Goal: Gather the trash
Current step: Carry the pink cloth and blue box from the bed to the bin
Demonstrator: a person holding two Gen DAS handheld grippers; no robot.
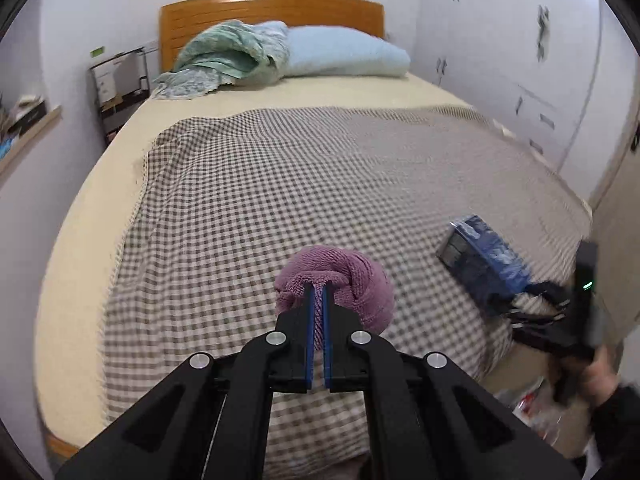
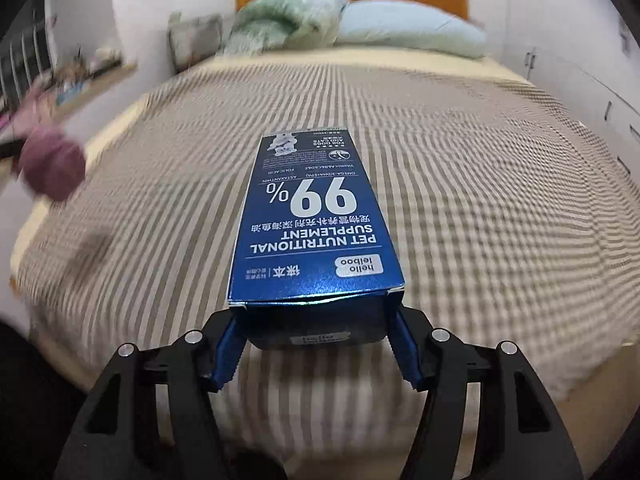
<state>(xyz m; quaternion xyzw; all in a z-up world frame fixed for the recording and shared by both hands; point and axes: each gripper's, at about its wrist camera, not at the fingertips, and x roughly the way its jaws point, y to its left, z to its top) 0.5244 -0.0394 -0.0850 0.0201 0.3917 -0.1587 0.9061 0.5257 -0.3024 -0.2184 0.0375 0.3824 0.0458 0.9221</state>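
Note:
My left gripper point(image 1: 318, 292) is shut on a purple knotted towel point(image 1: 352, 280) and holds it above the foot of the checked bed cover point(image 1: 280, 184). The towel also shows blurred in the right wrist view point(image 2: 52, 164) at the far left. My right gripper point(image 2: 316, 324) is shut on the near end of a blue pet-supplement box point(image 2: 316, 216), which points out over the bed. In the left wrist view the box point(image 1: 484, 256) and right gripper point(image 1: 516, 304) are at the right, near the bed's corner.
A crumpled green blanket point(image 1: 224, 56) and a pale blue pillow point(image 1: 344, 52) lie at the wooden headboard point(image 1: 272, 8). A shelf with clutter point(image 1: 24, 124) is on the left wall. White cupboards point(image 1: 536, 92) line the right. Something like clear plastic point(image 1: 536, 404) lies below the bed's corner.

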